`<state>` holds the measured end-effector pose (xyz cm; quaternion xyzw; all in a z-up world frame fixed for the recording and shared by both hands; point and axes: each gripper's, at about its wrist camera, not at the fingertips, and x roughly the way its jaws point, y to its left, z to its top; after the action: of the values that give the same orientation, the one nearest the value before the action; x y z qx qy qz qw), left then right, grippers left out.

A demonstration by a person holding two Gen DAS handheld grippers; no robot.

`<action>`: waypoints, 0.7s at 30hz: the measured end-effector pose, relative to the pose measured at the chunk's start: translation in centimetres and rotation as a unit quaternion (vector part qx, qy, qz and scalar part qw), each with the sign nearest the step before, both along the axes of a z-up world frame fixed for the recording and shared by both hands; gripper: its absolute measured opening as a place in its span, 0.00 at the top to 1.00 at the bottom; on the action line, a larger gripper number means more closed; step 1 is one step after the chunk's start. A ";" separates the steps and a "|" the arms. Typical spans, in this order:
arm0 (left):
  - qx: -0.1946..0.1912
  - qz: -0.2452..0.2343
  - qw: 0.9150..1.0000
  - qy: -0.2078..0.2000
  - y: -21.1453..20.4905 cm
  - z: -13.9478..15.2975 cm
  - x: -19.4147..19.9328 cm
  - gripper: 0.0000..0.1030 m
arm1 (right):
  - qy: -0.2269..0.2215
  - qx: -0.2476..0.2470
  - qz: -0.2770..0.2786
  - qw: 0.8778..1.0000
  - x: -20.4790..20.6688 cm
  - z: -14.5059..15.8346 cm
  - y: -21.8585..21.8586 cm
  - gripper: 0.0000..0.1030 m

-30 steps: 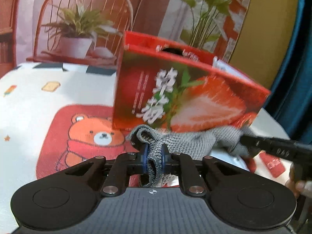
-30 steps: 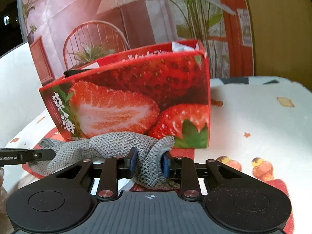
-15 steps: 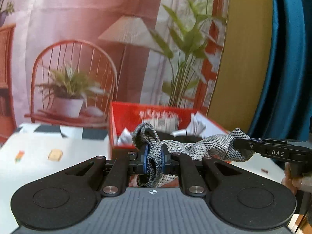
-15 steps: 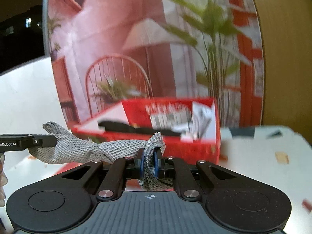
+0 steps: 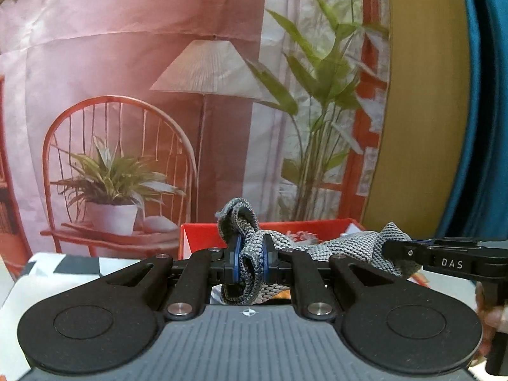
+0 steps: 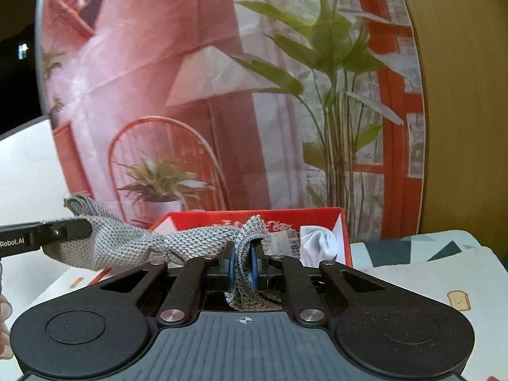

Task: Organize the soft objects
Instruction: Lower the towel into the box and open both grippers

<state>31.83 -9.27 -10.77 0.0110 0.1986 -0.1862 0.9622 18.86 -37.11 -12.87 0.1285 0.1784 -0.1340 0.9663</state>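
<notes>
Your left gripper [image 5: 250, 262] and right gripper [image 6: 243, 263] each pinched an end of the grey knitted cloth [image 6: 197, 243], stretched above the red box [image 6: 317, 219].

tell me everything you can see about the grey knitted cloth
The grey knitted cloth looks like a soft, coarse-weave fabric, bunched and twisted into a rope-like band. It hangs in the air, stretched roughly level between the two tongs: the left tongs are shut on one end, the right tongs on the other. At each grip a short folded tuft pokes up above the blue pads and a bit droops below. It sits in front of the open red box, near its rim; whether it touches the box is unclear.
</notes>
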 end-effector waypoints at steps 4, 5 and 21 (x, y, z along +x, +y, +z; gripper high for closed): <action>0.014 0.001 1.000 0.019 -1.3 -1.1 2.9 0.87 | 0.029 -0.005 -0.011 0.999 2.8 -1.2 -0.8 0.91; 0.017 0.001 1.000 0.026 -1.6 -1.5 3.6 0.87 | 0.039 -0.004 -0.014 0.999 3.5 -1.6 -1.1 0.91; 0.045 -0.014 0.994 0.096 -2.2 -5.4 6.9 0.84 | 0.105 0.012 -0.046 0.993 6.0 -5.6 -2.2 0.87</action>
<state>38.73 -11.50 -16.21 0.0395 0.2980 -0.1907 0.9345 24.83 -39.34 -18.44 0.1334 0.2739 -0.1890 0.9335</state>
